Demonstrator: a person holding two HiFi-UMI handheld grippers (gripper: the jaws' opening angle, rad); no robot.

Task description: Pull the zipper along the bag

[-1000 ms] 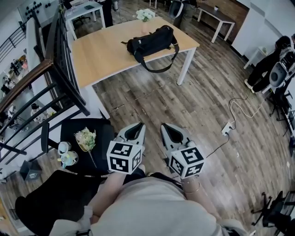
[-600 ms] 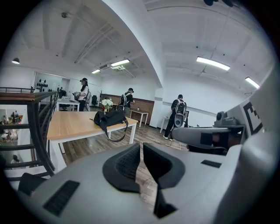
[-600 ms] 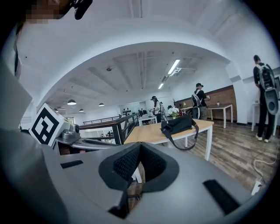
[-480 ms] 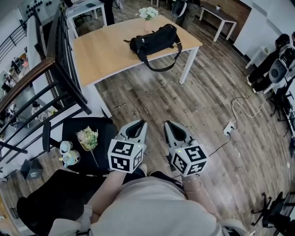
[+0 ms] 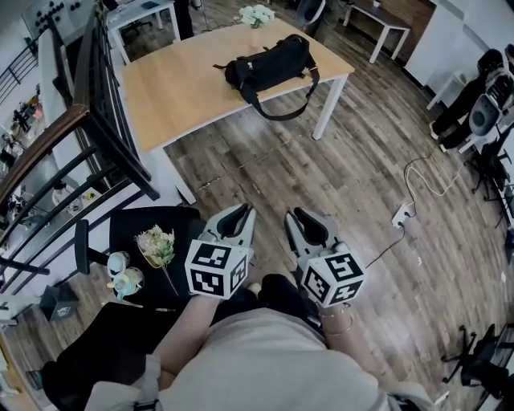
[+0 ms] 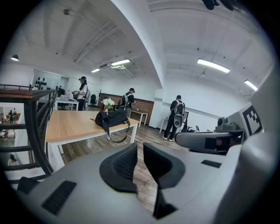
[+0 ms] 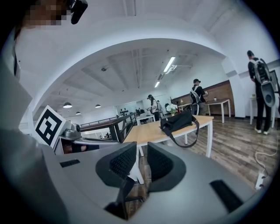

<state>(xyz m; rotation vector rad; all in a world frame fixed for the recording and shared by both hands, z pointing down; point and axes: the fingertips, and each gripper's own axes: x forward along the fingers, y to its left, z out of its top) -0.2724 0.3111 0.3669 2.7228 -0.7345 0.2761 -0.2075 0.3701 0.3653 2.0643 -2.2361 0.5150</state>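
The black duffel bag [image 5: 269, 68] lies on the far side of a wooden table [image 5: 177, 96], its strap hanging over the edge. It also shows in the left gripper view [image 6: 111, 119] and the right gripper view [image 7: 177, 122]. Both grippers are held close to the person's body over the floor, far short of the bag. My left gripper [image 5: 238, 215] [image 6: 140, 146] is shut, with only a thin slit and nothing in it. My right gripper [image 5: 309, 218] [image 7: 142, 146] has its jaws opening, with nothing between them.
A vase of white flowers [image 5: 255, 16] stands behind the bag. A dark stair railing [image 5: 96, 120] runs along the left. A black seat [image 5: 136, 225] with flowers and cups is at lower left. A power strip and cable [image 5: 401, 213] lie on the wood floor. People stand in the background [image 6: 177, 116].
The right gripper's jaws have parted a little. Both grippers stay in front of the body, and the view has shifted slightly toward the table.
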